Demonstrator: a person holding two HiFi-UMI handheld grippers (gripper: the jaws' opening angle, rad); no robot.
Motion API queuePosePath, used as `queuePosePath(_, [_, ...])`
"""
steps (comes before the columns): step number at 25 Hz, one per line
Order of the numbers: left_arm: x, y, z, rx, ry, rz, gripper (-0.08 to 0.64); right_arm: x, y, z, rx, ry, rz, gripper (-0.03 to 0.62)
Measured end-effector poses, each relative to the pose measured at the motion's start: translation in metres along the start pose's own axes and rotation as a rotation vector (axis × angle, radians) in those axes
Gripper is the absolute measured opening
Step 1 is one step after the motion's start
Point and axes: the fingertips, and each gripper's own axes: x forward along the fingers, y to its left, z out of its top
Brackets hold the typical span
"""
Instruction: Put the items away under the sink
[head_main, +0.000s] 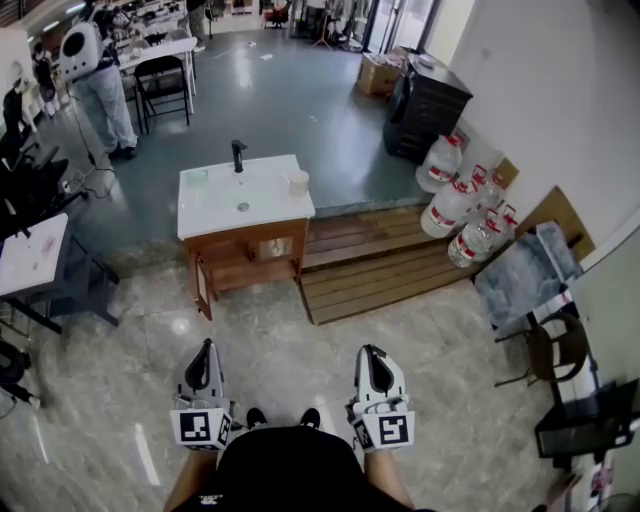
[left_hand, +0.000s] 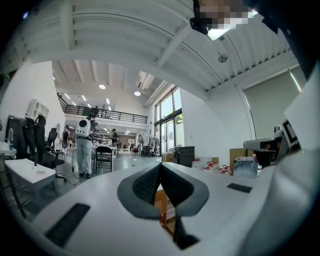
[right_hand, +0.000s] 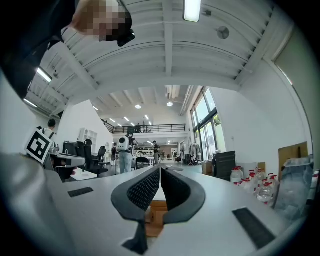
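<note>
Both tools idle, nothing gripped. Left gripper (head_main: 208, 348) has its jaws together and empty; right gripper (head_main: 371, 352) is the same, pads touching at the tips. Both point level at the sink cabinet (head_main: 250, 258), well short of it, with bare marble floor (head_main: 290, 335) between.

On the white basin top (head_main: 243, 195): a cup (head_main: 298, 182) at the right edge near the back corner, a pale green item (head_main: 196, 177) at the back-left corner, and a black faucet (head_main: 238, 155) mid-back.

The cabinet's left door looks swung out, can't confirm.

Room around the cabinet:
- Front: open floor.
- Right: a wooden platform (head_main: 380, 265) butts against its side, with water jugs (head_main: 465, 205) further right by the wall.
- Left: a white table (head_main: 30, 255) nearby, with a floor gap between.
- Behind: grey floor, and a person (head_main: 100, 85) standing well back to the left.
</note>
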Motion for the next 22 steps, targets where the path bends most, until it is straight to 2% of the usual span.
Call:
queuePosePath(9, [-0.002, 0.005, -0.004, -0.007, 0.004, 0.007, 0.005, 0.001, 0.002, 0.0, 0.022, 0.0, 0.011, 0.109])
queuePosePath(19, [0.0, 0.007, -0.007, -0.009, 0.012, 0.001, 0.005, 0.004, 0.007, -0.007, 0.039, 0.019, 0.034, 0.303])
queuePosePath(22, [0.002, 0.008, -0.006, -0.008, 0.014, -0.004, 0.005, 0.009, 0.012, -0.005, 0.076, 0.026, 0.052, 0.373])
